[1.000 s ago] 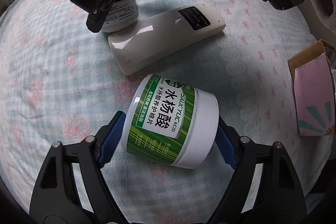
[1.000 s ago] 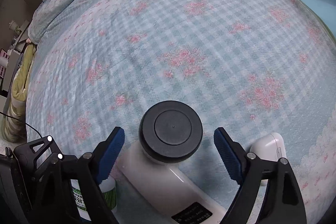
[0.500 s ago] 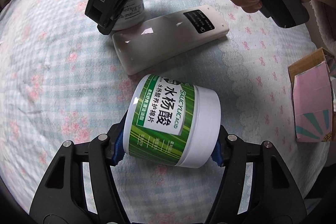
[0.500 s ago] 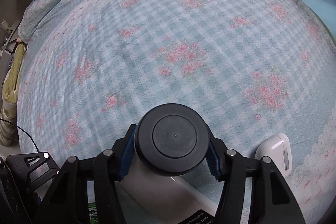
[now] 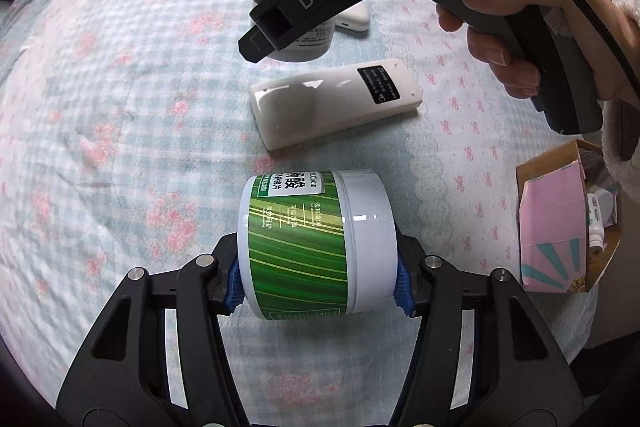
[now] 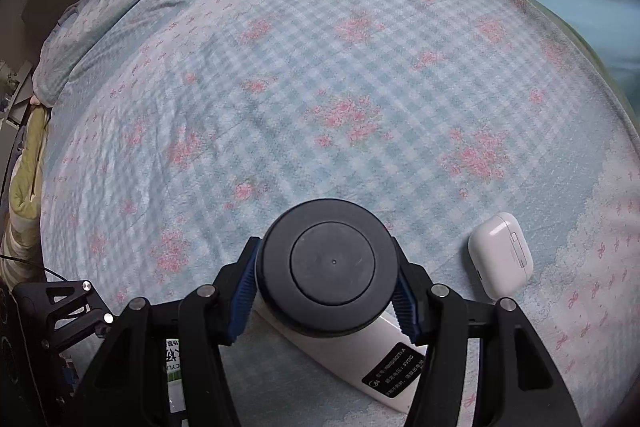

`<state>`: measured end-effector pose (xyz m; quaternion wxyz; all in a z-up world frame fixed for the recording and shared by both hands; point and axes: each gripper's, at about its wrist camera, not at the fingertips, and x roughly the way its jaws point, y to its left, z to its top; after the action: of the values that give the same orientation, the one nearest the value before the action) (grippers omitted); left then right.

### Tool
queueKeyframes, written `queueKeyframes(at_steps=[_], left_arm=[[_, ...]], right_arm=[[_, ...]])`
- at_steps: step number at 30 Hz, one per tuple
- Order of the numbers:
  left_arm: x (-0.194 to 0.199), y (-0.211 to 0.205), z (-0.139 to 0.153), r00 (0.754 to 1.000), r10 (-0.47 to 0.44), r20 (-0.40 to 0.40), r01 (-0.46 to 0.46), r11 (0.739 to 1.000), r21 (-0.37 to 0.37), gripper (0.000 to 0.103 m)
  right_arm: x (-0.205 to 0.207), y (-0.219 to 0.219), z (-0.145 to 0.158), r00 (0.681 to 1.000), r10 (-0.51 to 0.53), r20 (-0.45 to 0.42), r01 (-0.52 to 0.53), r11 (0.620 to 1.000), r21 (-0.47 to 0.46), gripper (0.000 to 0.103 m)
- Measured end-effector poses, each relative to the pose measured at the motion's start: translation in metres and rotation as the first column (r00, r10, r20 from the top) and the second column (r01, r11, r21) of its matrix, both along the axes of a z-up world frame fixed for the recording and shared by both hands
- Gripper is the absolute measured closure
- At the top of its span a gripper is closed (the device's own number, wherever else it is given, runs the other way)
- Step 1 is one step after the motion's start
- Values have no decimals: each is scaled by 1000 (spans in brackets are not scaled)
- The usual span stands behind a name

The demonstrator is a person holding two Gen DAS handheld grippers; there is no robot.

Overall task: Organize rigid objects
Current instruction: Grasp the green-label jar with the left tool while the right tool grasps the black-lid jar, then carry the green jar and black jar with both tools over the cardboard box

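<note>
The left gripper (image 5: 318, 283) pinches the green jar (image 5: 312, 243); the right gripper (image 6: 325, 297) pinches the black-lidded jar (image 6: 330, 261). I judge sorting just begun: remote (image 5: 334, 107) and earbud case (image 6: 502, 257) lie on the bed, box (image 5: 560, 223) right.

Green tub (image 5: 316, 243): glossy plastic, lid catching glare. Remote (image 5: 335, 108): smooth shiny white plastic. Black cap (image 6: 331, 264) looking matt. Earbud case (image 6: 501, 259): smooth plastic. Bedspread (image 6: 320, 87): soft woven cloth. Box (image 5: 560, 223) appearing to be cardboard, possibly paper-faced.

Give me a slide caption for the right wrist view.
Right gripper shut on black-lidded jar above white remote, earbud case beside.
</note>
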<state>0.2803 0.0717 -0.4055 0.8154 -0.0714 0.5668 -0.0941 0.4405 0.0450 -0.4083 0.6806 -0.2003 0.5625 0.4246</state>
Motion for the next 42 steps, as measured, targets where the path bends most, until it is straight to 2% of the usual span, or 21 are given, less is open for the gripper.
queueKeyframes(at_steps=[4,10,17,22,27,31,37,42], left_arm=[[-11,-2,29,1000,1,25,-1,1000,6,50],[-35,-11,86,998,-11,60,10,1000,20,50],[-59,-42,151,994,-15,106,15,1000,10,50],[-68,-79,192,988,-33,149,35,999,-12,50],[-71,-128,218,982,-74,175,83,996,-43,50],[-70,-171,223,979,-109,173,124,989,-76,50],[-71,-231,207,974,-173,146,189,977,-99,50],[-66,-272,185,972,-211,100,222,970,-104,50]], right_arm=[[-15,-13,36,999,-41,28,41,999,21,48],[-49,-46,108,989,-141,53,137,988,76,48],[-109,-108,190,958,-262,112,249,961,118,48],[-152,-163,224,929,-348,126,331,934,137,48],[-180,-230,241,885,-452,115,433,888,154,49],[-196,-290,242,838,-531,124,517,846,127,49],[-208,-376,231,763,-634,126,630,773,75,48],[-207,-426,209,711,-696,98,695,717,45,48]])
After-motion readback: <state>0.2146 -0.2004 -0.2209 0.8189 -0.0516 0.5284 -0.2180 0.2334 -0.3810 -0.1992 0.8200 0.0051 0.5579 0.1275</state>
